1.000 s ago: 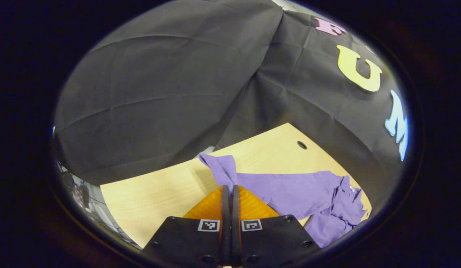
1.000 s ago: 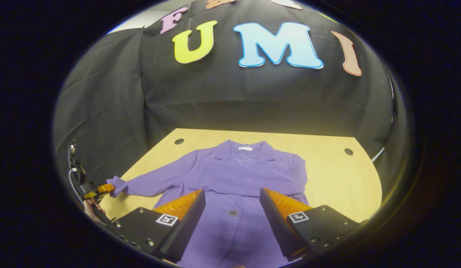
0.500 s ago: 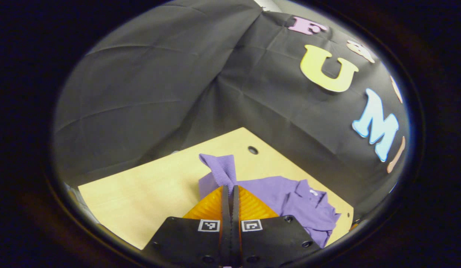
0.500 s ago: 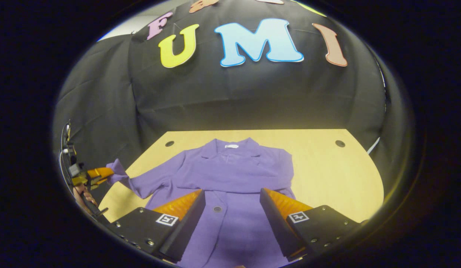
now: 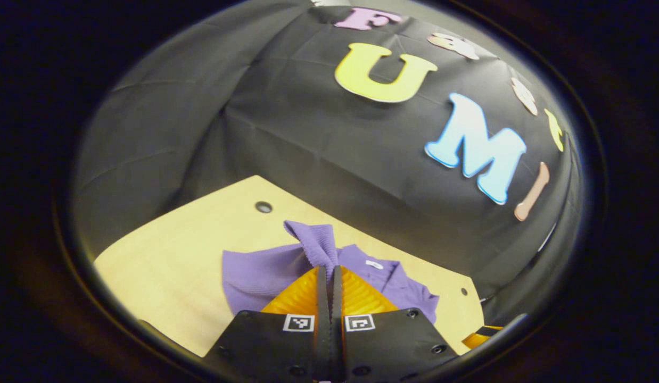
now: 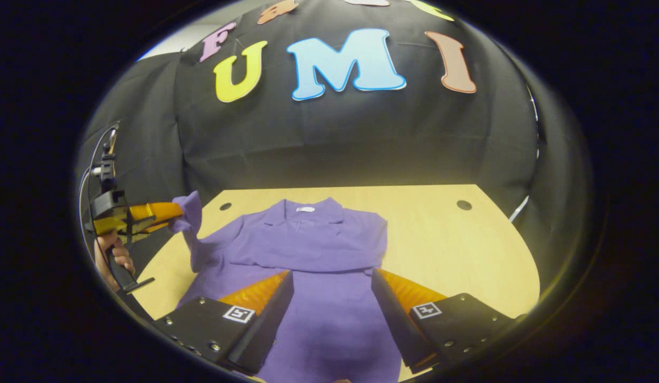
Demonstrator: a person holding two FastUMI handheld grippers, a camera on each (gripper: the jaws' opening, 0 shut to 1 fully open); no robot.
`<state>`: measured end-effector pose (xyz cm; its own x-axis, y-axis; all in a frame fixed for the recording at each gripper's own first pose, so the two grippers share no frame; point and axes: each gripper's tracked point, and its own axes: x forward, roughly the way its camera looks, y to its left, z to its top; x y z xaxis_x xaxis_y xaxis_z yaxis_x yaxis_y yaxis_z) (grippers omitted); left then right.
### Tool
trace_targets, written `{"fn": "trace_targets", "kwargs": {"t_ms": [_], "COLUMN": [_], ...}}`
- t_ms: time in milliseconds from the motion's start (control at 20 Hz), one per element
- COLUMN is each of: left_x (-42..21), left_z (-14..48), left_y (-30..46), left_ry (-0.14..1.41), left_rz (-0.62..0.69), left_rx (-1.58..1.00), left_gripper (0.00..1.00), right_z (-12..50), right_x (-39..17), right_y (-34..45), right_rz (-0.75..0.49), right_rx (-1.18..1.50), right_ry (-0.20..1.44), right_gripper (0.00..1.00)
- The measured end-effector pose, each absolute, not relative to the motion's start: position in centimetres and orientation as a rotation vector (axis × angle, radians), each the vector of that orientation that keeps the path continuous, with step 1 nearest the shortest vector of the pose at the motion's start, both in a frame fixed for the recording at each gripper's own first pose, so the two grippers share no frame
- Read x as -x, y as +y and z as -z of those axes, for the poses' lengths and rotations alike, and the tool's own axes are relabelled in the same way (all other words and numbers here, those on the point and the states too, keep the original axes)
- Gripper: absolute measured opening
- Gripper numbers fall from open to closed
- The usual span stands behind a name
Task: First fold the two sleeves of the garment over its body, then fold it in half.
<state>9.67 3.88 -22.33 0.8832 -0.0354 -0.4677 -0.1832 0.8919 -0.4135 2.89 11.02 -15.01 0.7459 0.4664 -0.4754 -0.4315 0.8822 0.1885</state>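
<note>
Two grippers: left gripper (image 5: 328,276) was clamped on sleeve cuff (image 5: 314,239); right gripper (image 6: 332,290) stood wide open, empty.
Purple shirt (image 6: 308,250): looked soft, light, limp; best held at cuff.

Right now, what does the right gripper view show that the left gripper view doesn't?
Right gripper view: a hand holding the left gripper, and the right gripper, jaws open, over the purple collared knit garment. Left gripper view: a close look at jaws shut on the ribbed purple cuff. Both: that garment on the pale wooden table.
</note>
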Motion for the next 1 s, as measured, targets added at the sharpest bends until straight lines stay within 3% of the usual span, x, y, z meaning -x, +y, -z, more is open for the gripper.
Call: {"fn": "trace_targets", "kwargs": {"t_ms": [400,500,550,1000], "left_x": [-13.7,-13.7,-13.8,-12.9], "left_z": [23.8,25.0,25.6,30.7], "left_y": [-10.2,-12.3,-12.9,-17.9], "left_ry": [0.511,0.536,0.548,0.672], "left_rz": [0.107,0.129,0.134,0.231], "left_rx": [0.398,0.372,0.357,0.203], "left_gripper": [0.06,0.06,0.06,0.06], "right_z": [15.9,16.3,16.4,17.9], "right_x": [-3.3,-3.2,-3.2,-1.9], "right_y": [6.0,5.2,4.7,1.6], "right_rz": [-0.458,-0.453,-0.453,-0.398], "right_rx": [-0.071,-0.071,-0.072,-0.092], "right_ry": [0.545,0.548,0.550,0.571], "right_gripper": [0.92,0.87,0.92,0.87]}}
